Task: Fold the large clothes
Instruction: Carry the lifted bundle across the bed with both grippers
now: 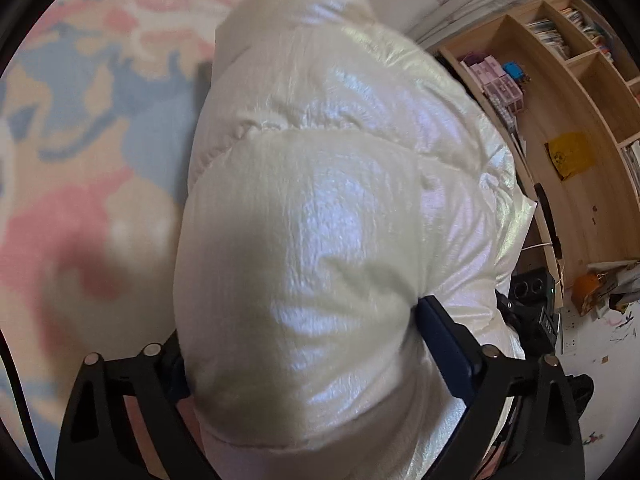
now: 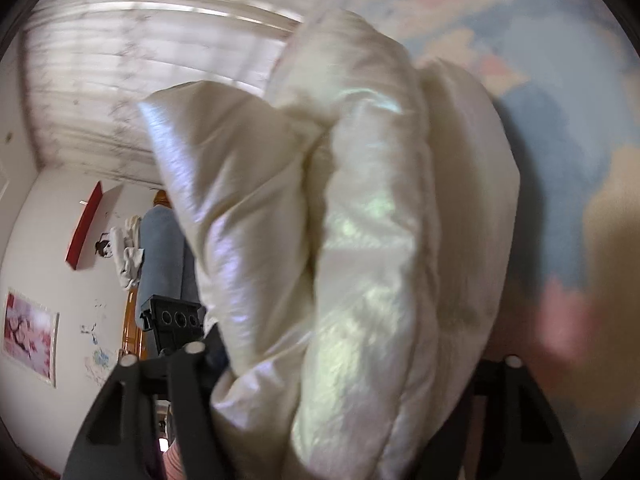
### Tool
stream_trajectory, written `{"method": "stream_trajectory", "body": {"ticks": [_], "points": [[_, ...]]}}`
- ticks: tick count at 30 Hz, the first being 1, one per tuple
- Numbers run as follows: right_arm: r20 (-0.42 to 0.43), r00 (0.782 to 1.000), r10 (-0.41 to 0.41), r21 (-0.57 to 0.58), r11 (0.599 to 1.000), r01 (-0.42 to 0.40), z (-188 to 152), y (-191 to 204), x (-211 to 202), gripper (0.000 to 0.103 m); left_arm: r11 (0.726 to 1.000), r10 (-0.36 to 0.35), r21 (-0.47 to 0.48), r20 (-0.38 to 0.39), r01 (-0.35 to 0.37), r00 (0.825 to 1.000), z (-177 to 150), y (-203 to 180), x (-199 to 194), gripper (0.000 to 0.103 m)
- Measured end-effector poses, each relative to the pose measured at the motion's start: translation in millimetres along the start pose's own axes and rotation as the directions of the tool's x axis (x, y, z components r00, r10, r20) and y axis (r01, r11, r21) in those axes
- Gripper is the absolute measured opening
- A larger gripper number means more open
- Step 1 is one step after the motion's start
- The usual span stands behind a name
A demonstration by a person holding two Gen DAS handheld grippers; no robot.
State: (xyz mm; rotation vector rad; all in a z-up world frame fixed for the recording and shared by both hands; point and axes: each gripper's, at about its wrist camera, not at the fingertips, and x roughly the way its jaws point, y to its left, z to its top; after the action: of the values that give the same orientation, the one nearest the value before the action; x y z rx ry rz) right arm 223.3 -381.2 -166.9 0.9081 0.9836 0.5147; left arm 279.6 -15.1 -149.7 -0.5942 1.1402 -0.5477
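Between the fingers of our left gripper (image 1: 304,344) we clamp a puffy fold of the cream quilted jacket (image 1: 332,184), its blue-padded fingers pressed into the bulge on both sides. Our right gripper (image 2: 344,364) likewise pinches a thick bunch of the same jacket, which hides its fingertips. The jacket's long axis runs away from each camera, over the pastel patterned rug (image 1: 80,120). Beyond the jacket's right edge stands a wooden bookshelf (image 1: 580,92); in the right wrist view, a curtain (image 2: 140,60) and denim-clad leg (image 2: 160,252) lie left.
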Motion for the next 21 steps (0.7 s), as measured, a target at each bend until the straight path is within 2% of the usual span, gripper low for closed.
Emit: {"method": "stream_trajectory", "body": {"ticks": [5,11,14,17,21], "points": [[0.024,0.999,0.027,-0.075,0.997,-0.025,-23.0,35.8,-1.6,0.058,1.0,0.009,0.018,0.054,-0.01,0.998,-10.6,-5.1,-43.2,0.093],[-0.009,0.997,0.074,-0.18,0.981,-0.075,-36.5,102.0,25.6,0.058,0.999,0.046,0.017,0.149,-0.049,0.988,-6.0,4.8,-133.6,0.093],[-0.027,0.994,0.11,-0.207,0.972,-0.114,-31.9,133.8,52.4,0.058,0.995,0.088,0.019,0.203,-0.094,0.975,14.5,17.0,-184.0,0.093],[-0.047,0.986,0.162,-0.221,0.961,-0.168,-19.2,174.3,97.7,0.058,0.991,0.122,0.021,0.24,-0.131,0.963,45.7,34.7,-223.6,0.093],[-0.053,0.974,0.221,-0.239,0.944,-0.227,14.0,217.1,169.2,0.058,0.981,0.166,0.052,0.281,-0.187,0.945,114.3,71.3,-263.8,0.093]]}}
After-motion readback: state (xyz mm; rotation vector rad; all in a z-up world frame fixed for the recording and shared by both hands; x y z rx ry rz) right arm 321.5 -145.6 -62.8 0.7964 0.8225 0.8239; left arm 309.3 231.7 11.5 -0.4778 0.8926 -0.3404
